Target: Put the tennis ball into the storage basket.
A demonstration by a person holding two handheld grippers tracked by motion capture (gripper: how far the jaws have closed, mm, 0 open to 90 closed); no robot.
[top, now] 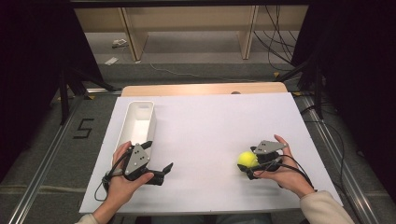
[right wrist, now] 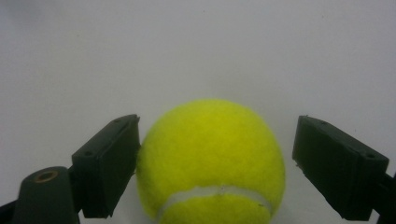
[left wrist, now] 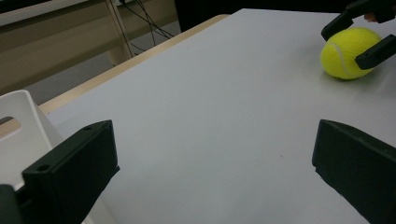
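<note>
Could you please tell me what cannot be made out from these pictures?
- Ball: its underside is cut off by the bottom edge in the right gripper view.
- Right tongs: one jaw touches the ball, the other stands apart.
- Bin: its near end is hidden by the left tongs in the high view; its floor is too washed out to read.

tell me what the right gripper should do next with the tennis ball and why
Probably close the right gripper on the tennis ball. The ball already sits between its open jaws on the white table: one jaw looks to touch it, while the other stands off with a visible gap. The left gripper is open beside the white bin, the likely place for the ball once gripped.
</note>
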